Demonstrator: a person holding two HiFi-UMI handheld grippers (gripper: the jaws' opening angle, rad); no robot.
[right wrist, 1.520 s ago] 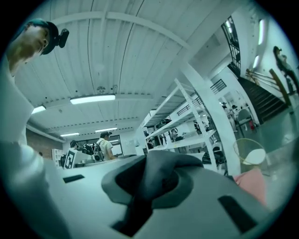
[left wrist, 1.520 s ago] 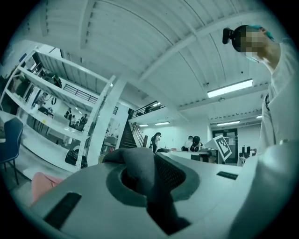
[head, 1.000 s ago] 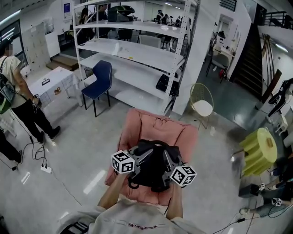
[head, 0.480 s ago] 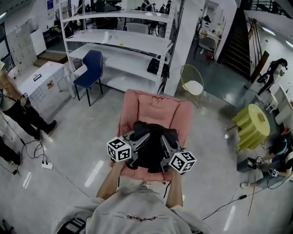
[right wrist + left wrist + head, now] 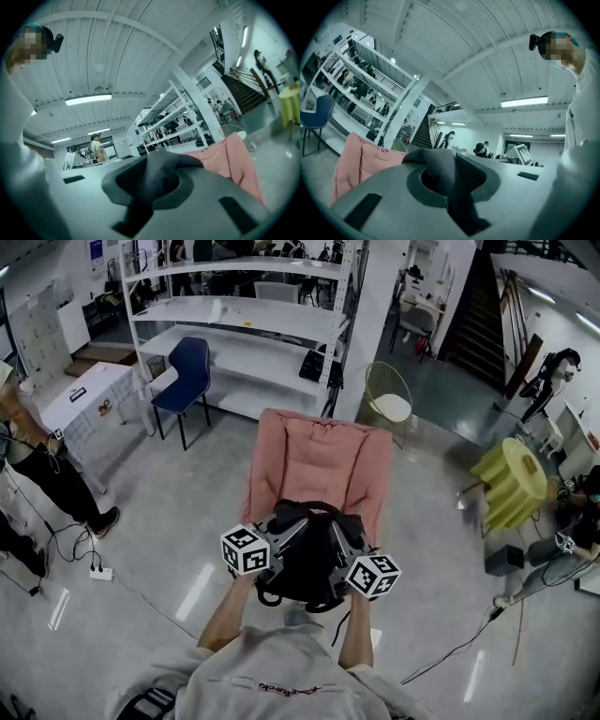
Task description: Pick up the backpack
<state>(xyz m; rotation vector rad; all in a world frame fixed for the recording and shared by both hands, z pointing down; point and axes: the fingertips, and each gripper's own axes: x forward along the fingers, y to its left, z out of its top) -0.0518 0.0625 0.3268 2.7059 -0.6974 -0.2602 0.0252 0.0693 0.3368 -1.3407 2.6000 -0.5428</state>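
**Black backpack gripped from both sides in front of the pink chair**

Head view: The backpack (image 5: 305, 557) is seen held between the two claws, just ahead of the person's chest. The left claw (image 5: 278, 538) is set against its left side and the right claw (image 5: 342, 549) against its right side, each carried on an outstretched forearm. The upper part of the backpack is seen over the front edge of the pink chair (image 5: 319, 460), while its lower part and a dangling loop are seen over the grey floor (image 5: 187, 521). Whether the seat is touched cannot be told. A white shelving rack (image 5: 253, 329) and a blue chair (image 5: 190, 376) are seen behind, a yellow table (image 5: 511, 482) to the right, and a standing person (image 5: 42, 470) at the left edge.

Left gripper view: The jaws of the left claw (image 5: 449, 171) are seen nearly together, clamped on a dark strap (image 5: 443, 164) of the backpack, which is folded over and trapped between them. The pink chair (image 5: 361, 159) is visible at the lower left.

Right gripper view: The jaws of the right claw (image 5: 152, 180) are likewise seen almost closed, pinched on a dark fold of backpack fabric (image 5: 161, 171). The pink chair (image 5: 236, 161) is visible at the right, with the shelving rack (image 5: 180, 123) beyond it.
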